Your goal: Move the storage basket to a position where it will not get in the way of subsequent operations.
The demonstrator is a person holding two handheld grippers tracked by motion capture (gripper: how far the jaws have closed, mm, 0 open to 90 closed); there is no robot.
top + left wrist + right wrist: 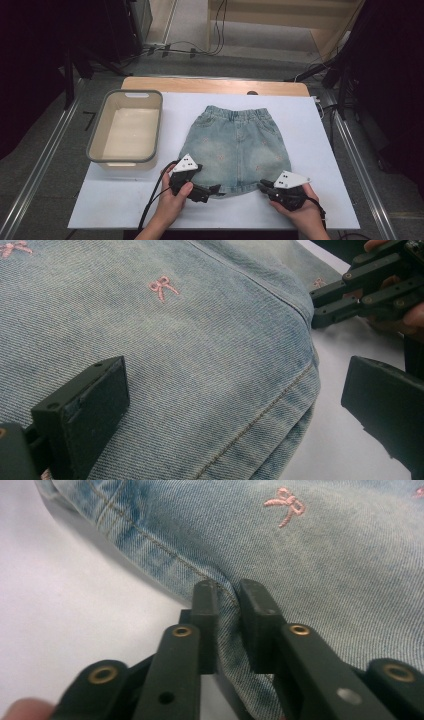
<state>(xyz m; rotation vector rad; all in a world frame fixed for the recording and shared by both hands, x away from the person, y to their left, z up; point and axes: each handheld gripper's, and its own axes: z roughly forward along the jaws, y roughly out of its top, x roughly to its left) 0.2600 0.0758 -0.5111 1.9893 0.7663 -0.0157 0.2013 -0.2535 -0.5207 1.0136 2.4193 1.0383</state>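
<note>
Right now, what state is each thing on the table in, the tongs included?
Denim skirt: spread flat, waistband at the far side.
Left tongs: open, hem lying between the jaws, not gripped.
Right tongs: shut on the hem, fabric pinched.
Bin: upright, nothing inside, left of the skirt.

floor [45, 145]: grey, cables | table [215, 85]: wooden, white sheet [310, 150] | surroundings dark

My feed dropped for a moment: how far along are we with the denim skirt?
Done: the denim skirt lies flat on the white table, and the right gripper has pinched its hem. In hand: the left gripper straddles the other hem corner, jaws open. Left: closing it, then any folding or moving; the bin holds nothing.
</note>
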